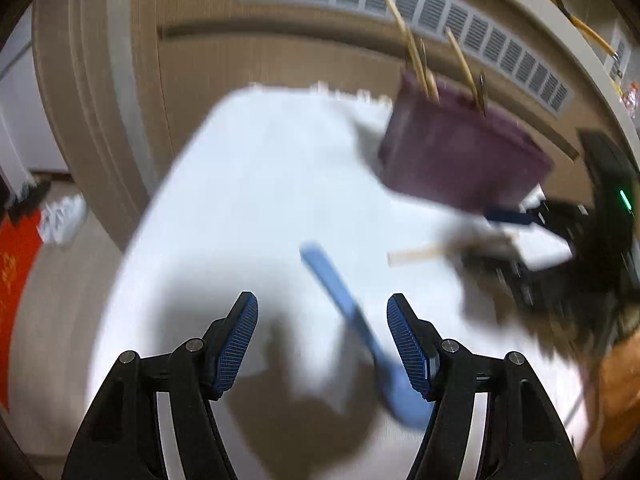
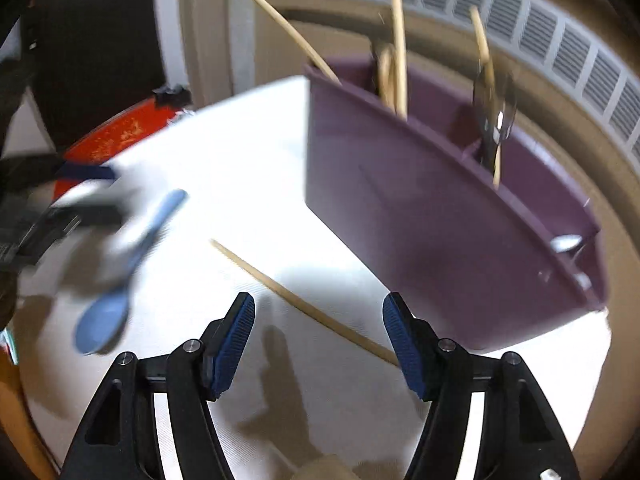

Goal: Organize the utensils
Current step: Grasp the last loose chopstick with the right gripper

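A purple utensil holder (image 1: pixel 460 156) (image 2: pixel 440 208) stands on the white table (image 1: pixel 260 200) and holds several wooden chopsticks (image 2: pixel 398 40) and a dark metal utensil (image 2: pixel 494 112). A blue spoon (image 1: pixel 352 320) (image 2: pixel 120 280) lies on the table. My left gripper (image 1: pixel 322 344) is open, with the spoon lying between its fingers near the right one. A loose wooden chopstick (image 2: pixel 304 304) (image 1: pixel 416 256) lies on the table. My right gripper (image 2: pixel 318 340) is open over it and also shows blurred in the left wrist view (image 1: pixel 520 240).
A vented beige wall panel (image 1: pixel 400 4) runs behind the table. A red object (image 2: pixel 120 136) lies beyond the table's far left edge. A spoon bowl (image 2: pixel 566 242) sits in the holder's right compartment. The table edge (image 1: pixel 132 240) curves on the left.
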Demonstrator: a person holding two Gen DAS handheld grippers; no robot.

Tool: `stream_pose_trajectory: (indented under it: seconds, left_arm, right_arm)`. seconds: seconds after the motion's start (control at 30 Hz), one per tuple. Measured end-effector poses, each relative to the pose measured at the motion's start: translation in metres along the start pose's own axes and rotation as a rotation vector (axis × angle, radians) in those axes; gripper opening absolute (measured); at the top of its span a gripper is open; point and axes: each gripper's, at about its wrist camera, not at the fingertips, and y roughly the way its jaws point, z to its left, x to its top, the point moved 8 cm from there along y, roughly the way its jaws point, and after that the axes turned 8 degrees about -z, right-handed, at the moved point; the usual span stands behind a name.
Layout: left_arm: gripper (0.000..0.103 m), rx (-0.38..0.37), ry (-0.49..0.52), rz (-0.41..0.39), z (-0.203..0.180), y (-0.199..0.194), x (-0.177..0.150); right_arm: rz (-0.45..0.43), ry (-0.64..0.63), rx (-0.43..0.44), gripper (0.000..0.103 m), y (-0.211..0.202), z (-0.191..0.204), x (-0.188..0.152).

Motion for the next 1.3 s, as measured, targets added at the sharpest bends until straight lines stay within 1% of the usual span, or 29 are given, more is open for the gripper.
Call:
stream_pose_trajectory:
  seconds: [0.07, 0.13, 0.27, 0.33, 0.43, 0.6, 0.63, 0.77, 0.8, 0.83, 0.93, 1.03, 1.1, 1.13, 1.2, 1.23, 1.27, 1.3]
  left_arm:
    - [0.068, -0.026, -0.009, 0.030, -0.005, -0.002, -0.016]
    - [0.071, -0.044, -0.007, 0.041, -0.010, -0.001, -0.022]
    - [0.073, -0.056, 0.001, 0.044, -0.017, -0.003, -0.025]
    - [0.074, -0.056, 0.002, 0.042, -0.018, -0.005, -0.024]
    - [0.075, -0.053, 0.011, 0.049, -0.022, -0.003, -0.025]
    - [0.075, -0.052, 0.022, 0.064, -0.029, -0.001, -0.024]
    - [0.075, -0.052, 0.025, 0.064, -0.031, -0.002, -0.023]
    - [0.076, -0.050, 0.039, 0.057, -0.038, -0.004, -0.021]
    - [0.078, -0.050, 0.042, 0.056, -0.039, -0.005, -0.021]
    - [0.078, -0.047, 0.048, 0.054, -0.040, -0.006, -0.020]
    - [0.079, -0.043, 0.058, 0.050, -0.041, -0.008, -0.020]
    - [0.079, -0.037, 0.054, 0.044, -0.038, -0.010, -0.019]
    - [0.079, -0.034, 0.047, 0.039, -0.035, -0.011, -0.019]
    - [0.079, -0.031, 0.041, 0.036, -0.033, -0.011, -0.018]
    - [0.079, -0.026, 0.032, 0.034, -0.029, -0.011, -0.018]
    - [0.079, -0.021, 0.027, 0.032, -0.027, -0.011, -0.018]
    - [0.079, -0.019, 0.024, 0.030, -0.026, -0.012, -0.018]
    - [0.079, -0.016, 0.018, 0.029, -0.023, -0.012, -0.018]
  right_arm:
    - [0.031, 0.055, 0.011, 0.064, 0.009, -0.008, -0.001]
    - [0.045, 0.087, 0.020, 0.064, 0.011, -0.011, -0.004]
    - [0.061, 0.138, 0.049, 0.064, 0.008, -0.011, -0.009]
    - [0.072, 0.166, 0.082, 0.065, 0.001, -0.004, -0.017]
    - [0.080, 0.186, 0.122, 0.076, -0.010, 0.010, -0.028]
    - [0.075, 0.177, 0.155, 0.077, -0.029, 0.038, -0.045]
    - [0.073, 0.181, 0.160, 0.078, -0.031, 0.039, -0.048]
    - [0.048, 0.220, 0.176, 0.095, -0.031, 0.046, -0.049]
    - [0.038, 0.238, 0.185, 0.098, -0.031, 0.047, -0.049]
    - [0.027, 0.267, 0.200, 0.103, -0.030, 0.045, -0.047]
    - [0.006, 0.355, 0.196, 0.103, -0.030, 0.037, -0.045]
    - [0.024, 0.376, 0.201, 0.103, -0.033, 0.030, -0.047]
    - [0.048, 0.334, 0.192, 0.103, -0.035, 0.034, -0.049]
    - [0.073, 0.278, 0.183, 0.103, -0.034, 0.038, -0.049]
    - [0.086, 0.223, 0.153, 0.103, -0.030, 0.041, -0.047]
    - [0.073, 0.195, 0.127, 0.097, -0.027, 0.041, -0.043]
    - [0.065, 0.168, 0.099, 0.082, -0.024, 0.040, -0.040]
    - [0.052, 0.112, 0.046, 0.075, -0.019, 0.038, -0.034]
